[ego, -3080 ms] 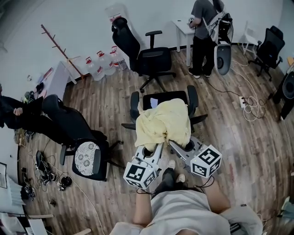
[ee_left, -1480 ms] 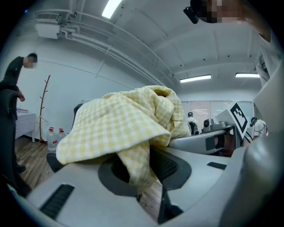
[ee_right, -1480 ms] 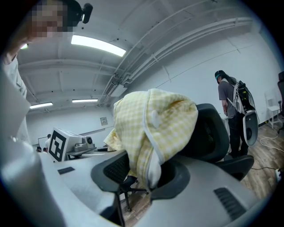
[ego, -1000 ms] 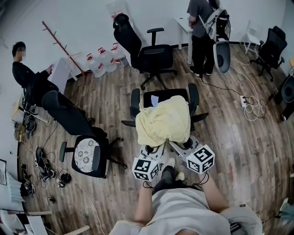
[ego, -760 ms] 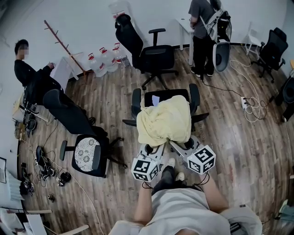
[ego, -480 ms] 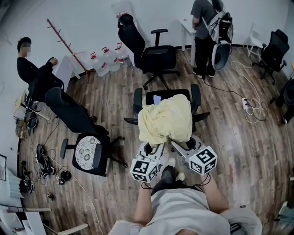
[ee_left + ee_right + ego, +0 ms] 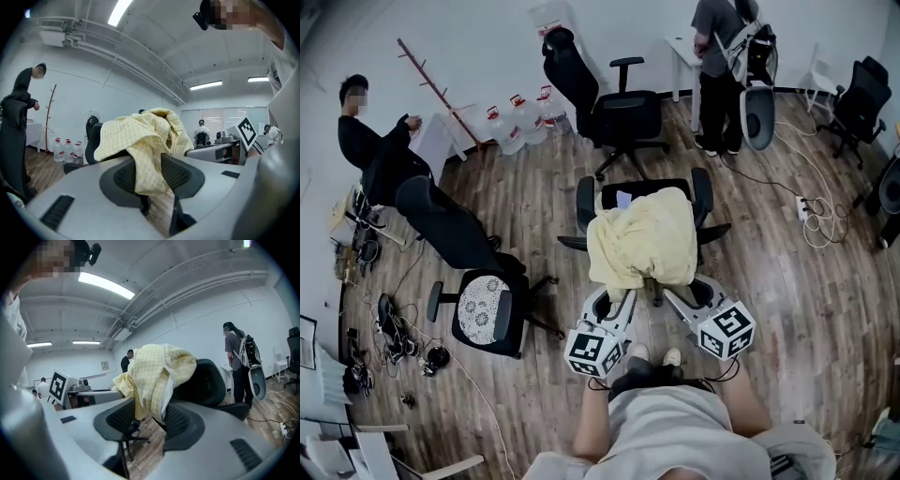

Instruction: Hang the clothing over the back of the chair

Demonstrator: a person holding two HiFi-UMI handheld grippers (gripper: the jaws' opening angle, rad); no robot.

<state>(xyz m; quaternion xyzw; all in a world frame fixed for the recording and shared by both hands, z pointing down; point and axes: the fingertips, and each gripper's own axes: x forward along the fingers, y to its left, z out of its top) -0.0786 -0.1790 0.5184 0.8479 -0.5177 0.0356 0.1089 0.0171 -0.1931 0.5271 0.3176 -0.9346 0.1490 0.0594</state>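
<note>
A pale yellow checked garment (image 7: 642,236) lies draped over the back of the black office chair (image 7: 585,199) in the middle of the room. My left gripper (image 7: 617,296) and right gripper (image 7: 677,293) sit just behind its hanging hem, both open after their jaws have just been opening. In the left gripper view the cloth (image 7: 140,140) hangs in line with the gap of the left gripper (image 7: 147,174), and no pad presses on it. The right gripper view shows the garment (image 7: 154,371) over the chair back (image 7: 211,380), beyond the open right gripper (image 7: 150,417).
A black chair with a patterned cushion (image 7: 478,314) stands to the left, another black chair (image 7: 609,112) behind. Water bottles (image 7: 514,127) and a wooden coat stand (image 7: 431,89) line the back wall. One person (image 7: 375,150) stands at the left, another (image 7: 722,66) at the back. Cables (image 7: 811,211) lie right.
Both grippers have let the hem go and drawn back a little toward the person, their jaws wider. The garment stays on the chair back. The person at the left has stood up.
</note>
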